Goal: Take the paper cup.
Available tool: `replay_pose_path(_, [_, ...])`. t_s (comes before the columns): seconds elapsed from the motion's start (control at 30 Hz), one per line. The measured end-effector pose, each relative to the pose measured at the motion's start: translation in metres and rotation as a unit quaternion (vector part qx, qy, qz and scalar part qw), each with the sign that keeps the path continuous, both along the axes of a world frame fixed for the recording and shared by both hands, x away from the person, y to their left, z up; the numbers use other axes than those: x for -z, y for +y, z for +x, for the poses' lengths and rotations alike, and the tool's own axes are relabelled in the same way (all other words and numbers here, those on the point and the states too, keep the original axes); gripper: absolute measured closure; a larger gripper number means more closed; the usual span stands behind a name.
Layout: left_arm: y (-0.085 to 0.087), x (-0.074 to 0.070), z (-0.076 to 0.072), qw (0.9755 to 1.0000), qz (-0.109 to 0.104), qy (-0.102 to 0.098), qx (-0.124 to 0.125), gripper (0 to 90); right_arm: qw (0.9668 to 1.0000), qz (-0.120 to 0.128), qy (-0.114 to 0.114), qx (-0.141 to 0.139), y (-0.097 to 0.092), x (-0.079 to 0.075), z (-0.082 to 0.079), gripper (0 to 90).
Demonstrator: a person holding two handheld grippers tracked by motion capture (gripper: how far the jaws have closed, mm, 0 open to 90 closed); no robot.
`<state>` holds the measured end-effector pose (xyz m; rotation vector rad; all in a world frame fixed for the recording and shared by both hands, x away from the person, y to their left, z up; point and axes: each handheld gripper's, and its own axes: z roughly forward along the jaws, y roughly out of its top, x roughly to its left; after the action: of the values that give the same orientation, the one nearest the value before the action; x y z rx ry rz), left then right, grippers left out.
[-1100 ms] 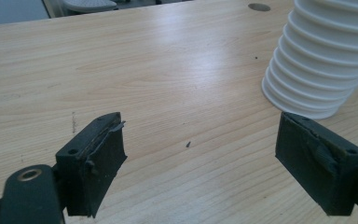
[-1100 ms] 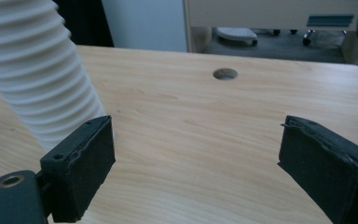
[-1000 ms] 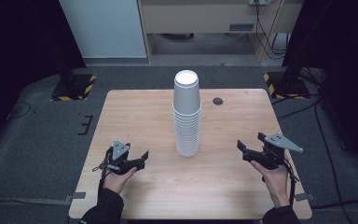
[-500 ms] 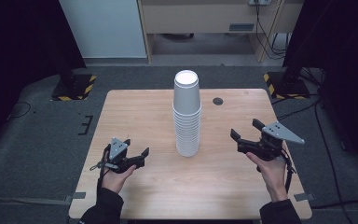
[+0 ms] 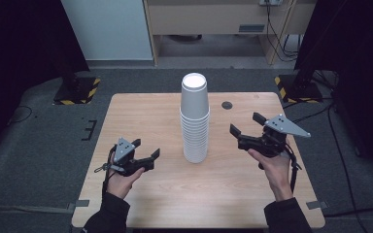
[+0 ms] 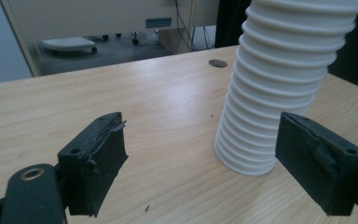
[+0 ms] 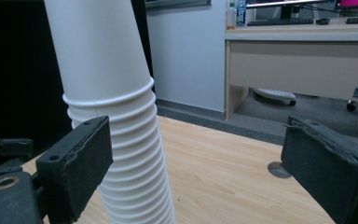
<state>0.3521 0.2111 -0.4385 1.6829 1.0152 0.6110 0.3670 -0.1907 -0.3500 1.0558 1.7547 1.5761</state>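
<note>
A tall stack of white paper cups (image 5: 194, 119) stands upside down at the middle of the wooden table (image 5: 141, 114). My left gripper (image 5: 145, 149) rests low near the table's front left, open, pointing toward the foot of the stack (image 6: 270, 93). My right gripper (image 5: 246, 124) is held above the table to the right of the stack, open, its jaws aimed at the stack's middle (image 7: 116, 116). Nothing is between either pair of jaws.
A small dark round disc (image 5: 227, 105) sits in the table's far right part. Black stands with yellow-striped bases (image 5: 77, 92) flank the table on the grey floor. A desk and cabinet (image 5: 213, 19) stand beyond.
My right gripper has risen and moved left and forward toward the cup stack. The left gripper has hardly moved.
</note>
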Motion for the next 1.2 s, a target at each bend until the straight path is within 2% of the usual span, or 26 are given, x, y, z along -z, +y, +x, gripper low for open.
replay_pose_path(0.3, [-0.024,-0.023,0.009,0.999,0.0,-0.022,0.039,14.9,0.9999,0.006,-0.007,-0.014,0.014,-0.013,0.007,9.2])
replay_pose_path(0.43, [-0.036,-0.031,0.013,0.9984,-0.012,-0.031,0.047,14.8,0.9998,0.006,-0.008,-0.015,0.02,-0.017,0.01,9.4])
replay_pose_path(0.53, [-0.044,-0.037,0.016,0.998,-0.003,-0.04,0.05,14.3,0.9997,0.006,-0.007,-0.021,0.026,-0.021,0.013,9.4])
replay_pose_path(0.67, [-0.055,-0.044,0.022,0.9973,-0.012,-0.049,0.053,13.7,0.9996,0.006,-0.009,-0.027,0.034,-0.025,0.016,9.5])
replay_pose_path(0.9, [-0.07,-0.049,0.031,0.9964,-0.015,-0.052,0.065,12.6,0.9991,0.016,-0.009,-0.038,0.048,-0.031,0.022,9.6])
replay_pose_path(0.97, [-0.074,-0.05,0.033,0.996,-0.011,-0.056,0.068,12.4,0.9991,0.012,-0.009,-0.04,0.052,-0.032,0.023,9.5])
replay_pose_path(1.2, [-0.082,-0.055,0.038,0.9951,-0.017,-0.058,0.079,11.6,0.9985,0.014,-0.009,-0.053,0.065,-0.035,0.027,9.1])
